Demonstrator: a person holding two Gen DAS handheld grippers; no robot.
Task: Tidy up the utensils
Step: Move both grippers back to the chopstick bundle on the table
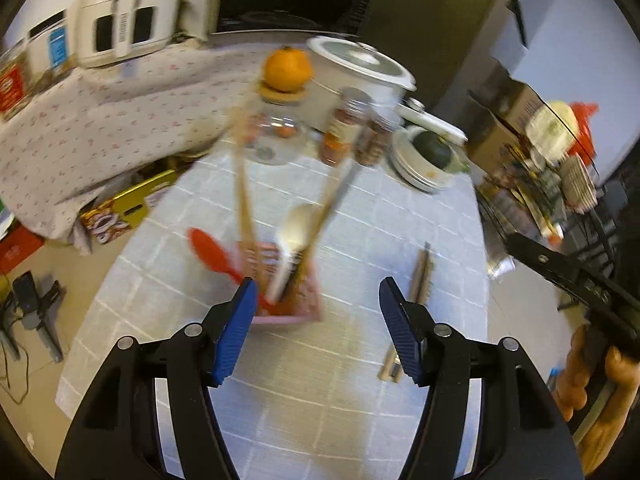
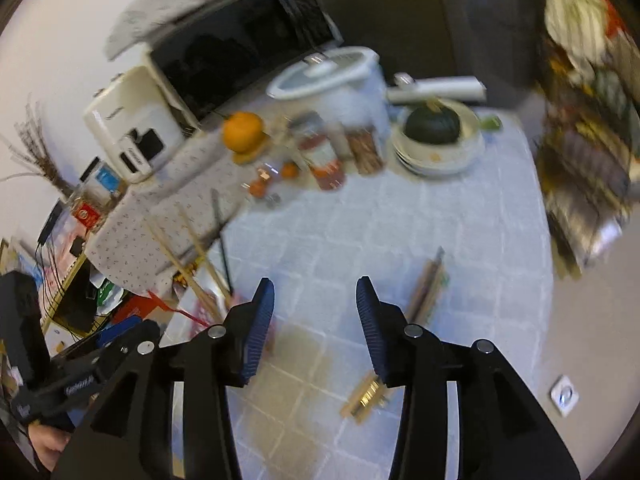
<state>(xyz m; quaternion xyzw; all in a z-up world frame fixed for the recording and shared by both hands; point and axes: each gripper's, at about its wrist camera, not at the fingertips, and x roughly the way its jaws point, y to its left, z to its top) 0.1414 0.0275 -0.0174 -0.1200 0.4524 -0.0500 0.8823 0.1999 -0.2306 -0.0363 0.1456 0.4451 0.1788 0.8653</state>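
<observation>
Open passage — the pale checked tablecloth [image 1: 320,380] lies bare at the near edge. Obstacles: pink utensil holder [image 1: 298,304] (long handles leaning out), loose wooden chopsticks [image 2: 426,294], and — farther back — spice jars [image 1: 340,132] and stacked white plates [image 2: 440,156].

Motion blur is smearing the jars [image 1: 340,132] at upper centre of the left wrist view, so their labels are staying unreadable. The left finger [image 1: 236,332] is covering the pink holder's [image 1: 308,304] near corner. In the right wrist view, the shelf clutter [image 2: 584,168] at far right is streaking, and the utensil [image 2: 424,296] below centre is slipping behind the right finger [image 2: 372,328].
</observation>
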